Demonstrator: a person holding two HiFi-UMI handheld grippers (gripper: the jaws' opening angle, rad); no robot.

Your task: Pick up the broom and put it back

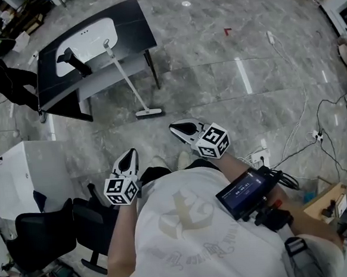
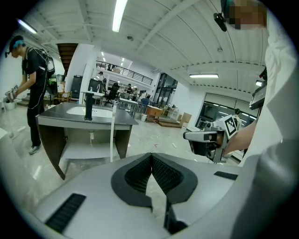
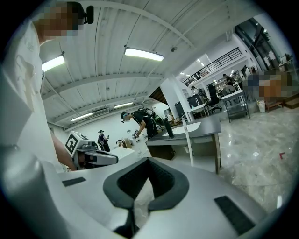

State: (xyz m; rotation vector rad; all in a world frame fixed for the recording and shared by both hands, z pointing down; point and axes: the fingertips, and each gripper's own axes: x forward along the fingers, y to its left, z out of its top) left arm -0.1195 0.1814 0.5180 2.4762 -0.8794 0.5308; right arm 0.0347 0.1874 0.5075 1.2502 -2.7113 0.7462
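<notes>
White-handled broom (image 1: pixel 127 82) leans on the dark counter (image 1: pixel 134 21); handle top rests at the counter's near edge, just beside the white basin (image 1: pixel 87 35); broom head sits on the grey marble floor (image 1: pixel 216 72) off the counter's near right corner. Left gripper (image 1: pixel 129 156) clenched, pads together, nothing between them. Right gripper (image 1: pixel 182 130) likewise clamped shut and empty. Both are held close to the person's body, pointing toward the counter, well apart from the broom. Second person (image 1: pixel 1 82) stands at the counter's far left end.
</notes>
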